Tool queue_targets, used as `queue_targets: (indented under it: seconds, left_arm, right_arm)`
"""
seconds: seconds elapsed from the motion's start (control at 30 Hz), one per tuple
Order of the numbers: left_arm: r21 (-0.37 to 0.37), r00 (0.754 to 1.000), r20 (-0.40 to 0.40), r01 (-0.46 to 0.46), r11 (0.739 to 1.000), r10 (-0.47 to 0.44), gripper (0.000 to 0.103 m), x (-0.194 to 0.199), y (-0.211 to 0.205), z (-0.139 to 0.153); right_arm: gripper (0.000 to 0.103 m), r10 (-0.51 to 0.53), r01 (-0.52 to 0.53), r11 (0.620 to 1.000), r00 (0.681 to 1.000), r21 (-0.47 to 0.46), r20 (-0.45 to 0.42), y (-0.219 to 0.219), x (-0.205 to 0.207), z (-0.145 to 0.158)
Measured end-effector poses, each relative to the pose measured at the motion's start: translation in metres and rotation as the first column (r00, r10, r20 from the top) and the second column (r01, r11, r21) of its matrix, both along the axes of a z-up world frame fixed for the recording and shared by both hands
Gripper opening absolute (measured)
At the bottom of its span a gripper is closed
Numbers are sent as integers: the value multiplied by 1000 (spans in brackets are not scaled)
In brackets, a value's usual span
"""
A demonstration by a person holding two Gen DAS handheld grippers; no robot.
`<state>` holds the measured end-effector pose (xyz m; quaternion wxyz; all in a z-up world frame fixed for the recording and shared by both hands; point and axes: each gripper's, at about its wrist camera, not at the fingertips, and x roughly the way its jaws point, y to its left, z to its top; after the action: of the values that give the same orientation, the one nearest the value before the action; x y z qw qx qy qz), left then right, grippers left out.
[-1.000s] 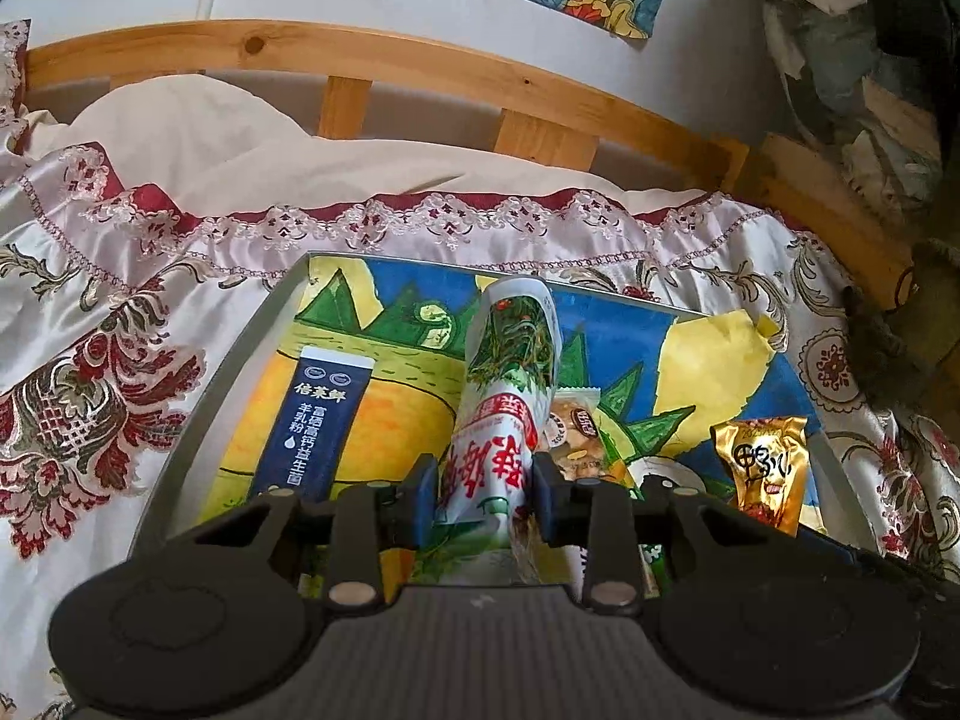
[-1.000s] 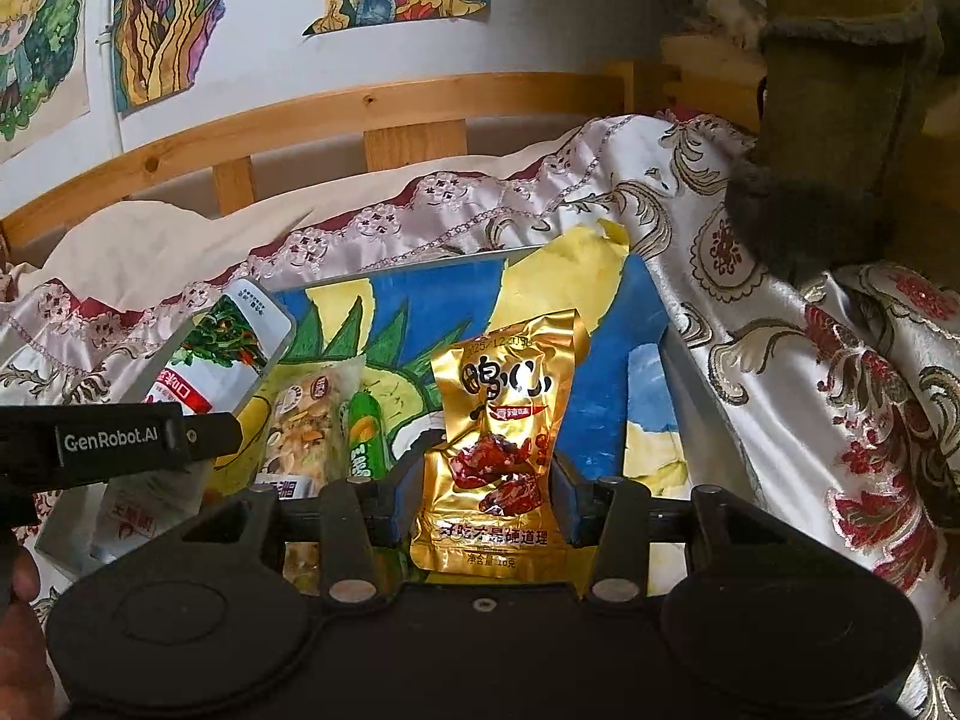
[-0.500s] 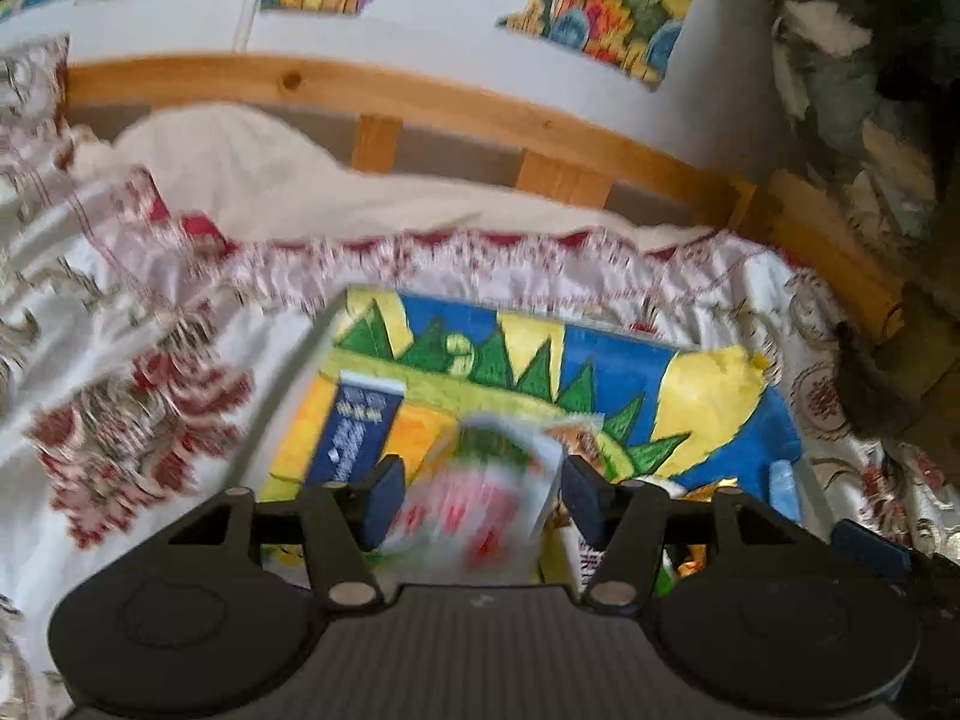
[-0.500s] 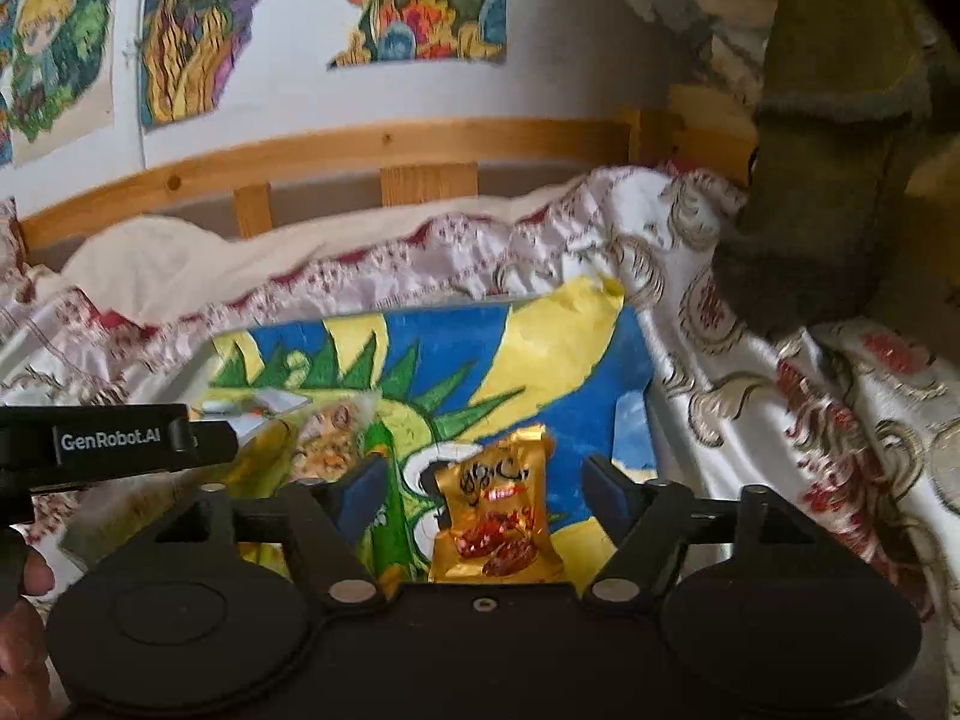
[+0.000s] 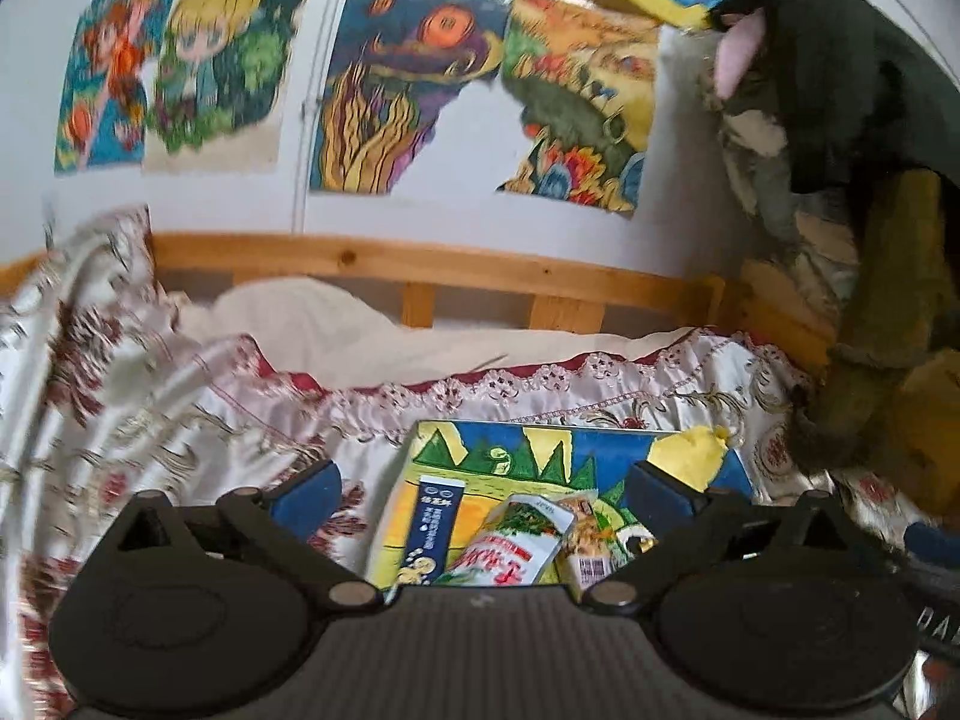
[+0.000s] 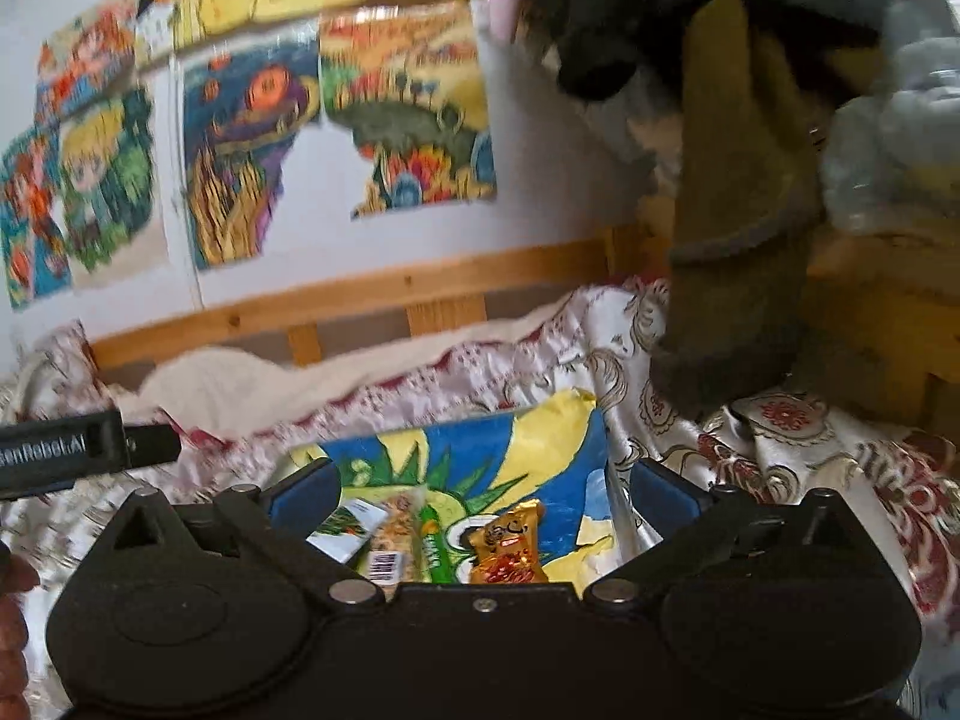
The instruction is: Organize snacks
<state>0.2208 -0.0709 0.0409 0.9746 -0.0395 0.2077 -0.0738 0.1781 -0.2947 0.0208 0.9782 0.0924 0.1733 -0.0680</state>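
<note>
A tray lined with a colourful drawing (image 5: 540,450) lies on the bed and holds the snacks. In the left wrist view a dark blue sachet (image 5: 435,525), a white, green and red packet (image 5: 510,546) and a nut bar (image 5: 585,546) lie on it. My left gripper (image 5: 480,495) hangs above them, its jaws opening wide with nothing between them. In the right wrist view a gold packet (image 6: 510,549), a green stick (image 6: 435,546) and the nut bar (image 6: 390,540) lie on the tray (image 6: 480,468). My right gripper (image 6: 483,492) is above them, its jaws opening and empty.
A patterned satin bedcover (image 5: 150,420) surrounds the tray, with a wooden bed rail (image 5: 420,267) behind it. Drawings hang on the white wall (image 5: 390,90). Dark clothes (image 6: 738,210) hang at the right. The left gripper's body (image 6: 60,456) and a hand (image 6: 12,600) show at the right view's left edge.
Both grippers let go of their packets, opened wide and rose back from the tray. The white packet and the gold packet now lie on the tray.
</note>
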Motion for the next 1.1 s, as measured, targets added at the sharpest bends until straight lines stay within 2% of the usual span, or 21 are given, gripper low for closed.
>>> queue_targets:
  seconds: [0.33, 0.67, 0.9, 1.1]
  left_arm:
    - [44, 997, 48, 53, 998, -55, 103, -96, 25, 6]
    - [74, 999, 24, 37, 997, -39, 103, -169, 57, -11]
    - [60, 1000, 17, -1, 998, 0, 103, -193, 71, -9]
    - [66, 999, 15, -29, 997, 28, 103, -208, 78, -8]
  right_arm:
    - [102, -17, 18, 1000, 995, -8, 100, 18, -93, 19]
    - [102, 23, -23, 1000, 999, -11, 26, 30, -162, 12]
    - [102, 32, -31, 998, 999, -49, 10, 38, -188, 11]
    - [102, 21, -21, 1000, 1000, 3, -3, 37, -204, 11]
